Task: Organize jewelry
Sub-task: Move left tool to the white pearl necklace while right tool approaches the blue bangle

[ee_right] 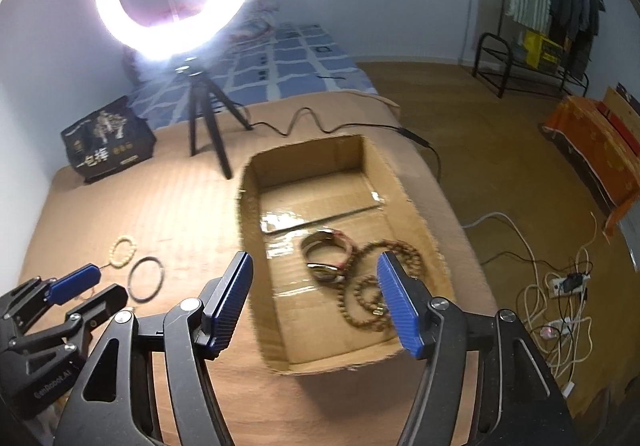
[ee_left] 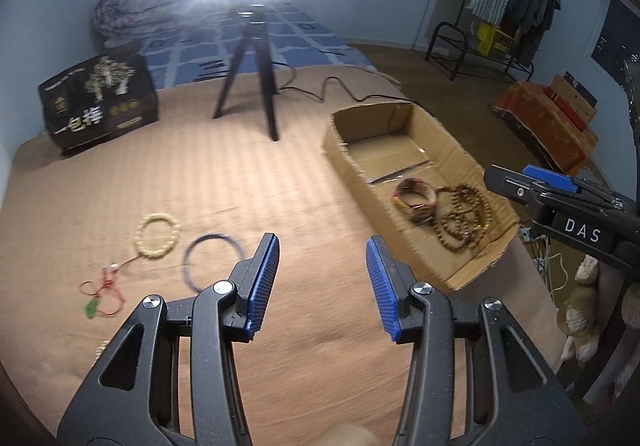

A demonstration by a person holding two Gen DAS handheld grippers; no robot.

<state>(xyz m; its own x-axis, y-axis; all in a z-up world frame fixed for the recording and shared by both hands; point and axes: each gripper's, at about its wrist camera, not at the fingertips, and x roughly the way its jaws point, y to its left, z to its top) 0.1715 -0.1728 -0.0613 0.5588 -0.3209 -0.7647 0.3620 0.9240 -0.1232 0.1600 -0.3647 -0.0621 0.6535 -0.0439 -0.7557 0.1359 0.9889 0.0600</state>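
a: what's in front of the two cameras?

b: a tan bedspread (ee_left: 224,181), with an open cardboard box (ee_right: 256,213) on it as the landmark. inside the box, toward its near end, lie a coiled bracelet (ee_right: 328,256) and, touching it, a long loop of brown wooden beads (ee_right: 374,286).

a: is anything left outside the box?

b: yes. well to the left of the box, on the bedspread, there's a cream bead bracelet (ee_left: 157,237), a thin dark bangle (ee_left: 212,262) just beside it, and a red cord with a small green charm (ee_left: 100,292) trailing from the cream beads. at the frame's lower left edge there may be another pale piece, but it's too cut off to tell.

a: and the grippers?

b: the left gripper (ee_left: 322,278) hovers over bare bedspread between the bangle and the box, jaws parted, nothing between them. the right gripper (ee_right: 314,298) hangs above the box's near end, jaws spread wide and holding nothing.

a: what could go wrong from here?

b: my guess is the thin pieces. the bangle lies flat on soft cloth, so the fingers could pinch fabric with it, or slide over it and nudge it away. lifting the cream beads could drag the red cord along, and it might snag or swing short of the box. both frames are motion-blurred, so aim could drift too.
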